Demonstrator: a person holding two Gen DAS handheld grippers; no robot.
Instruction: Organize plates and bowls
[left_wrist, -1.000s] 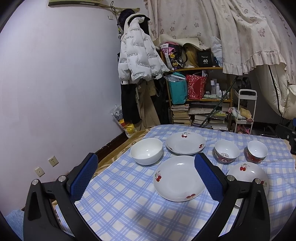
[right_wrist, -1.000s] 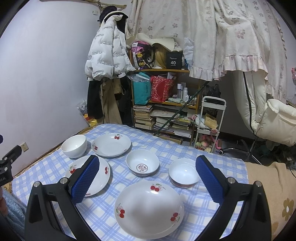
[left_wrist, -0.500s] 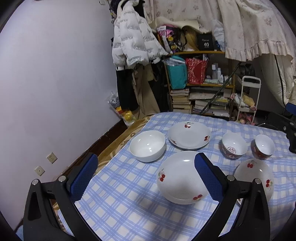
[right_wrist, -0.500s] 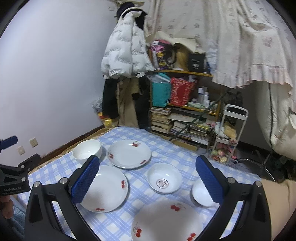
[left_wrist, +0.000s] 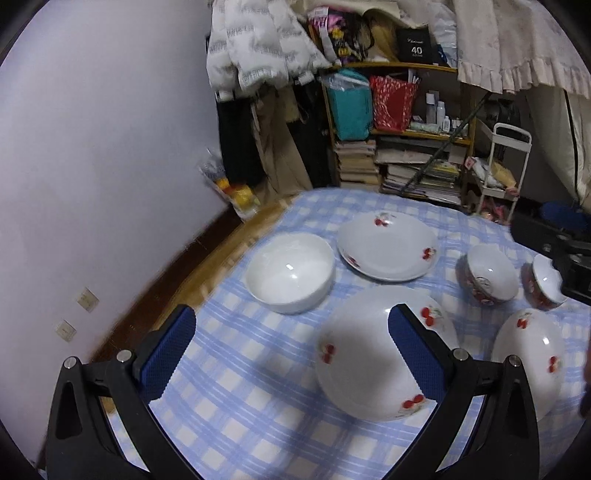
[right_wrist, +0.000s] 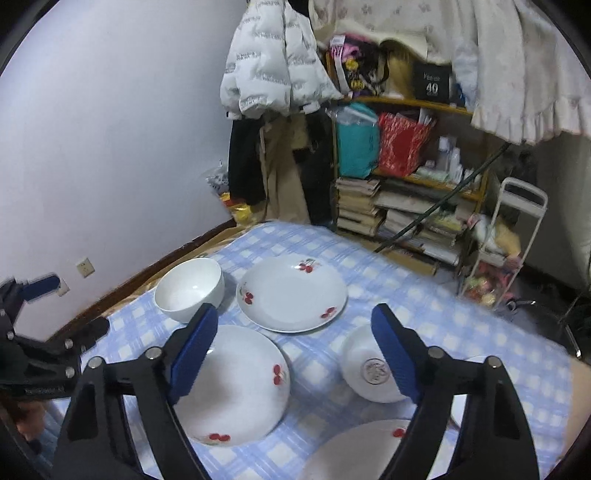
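Six pieces of crockery sit spread in a loose single layer on the blue-and-white checked tablecloth (left_wrist: 236, 373), none nested yet, so the sorting looks barely begun. At the far left stands the plain white deep bowl (left_wrist: 290, 272); just beside it the far cherry-print shallow white plate (left_wrist: 388, 252). Nearer lies a second, near cherry-print plate (left_wrist: 373, 354), and off to the right a third cherry-print plate (left_wrist: 528, 360). Two small red-patterned bowls, the nearer small bowl (left_wrist: 487, 273) and the edge small bowl (left_wrist: 543, 284), sit side by side, which reads as like set with like, ready to stack.

The left gripper (left_wrist: 291, 354) hovers with its blue-padded jaws spread wide, nothing in them, framing the left rim of the near plate. My guess is that plate is its target.

The right gripper (right_wrist: 291, 350) is narrowing its jaws right now, but they stand well apart and pinch nothing. Its left pad hangs over the near plate (right_wrist: 236, 384), its right pad over the nearer small bowl (right_wrist: 369, 369). The picture is smeared with motion, so whether either pad brushes the china is hard to call; it looks clear.
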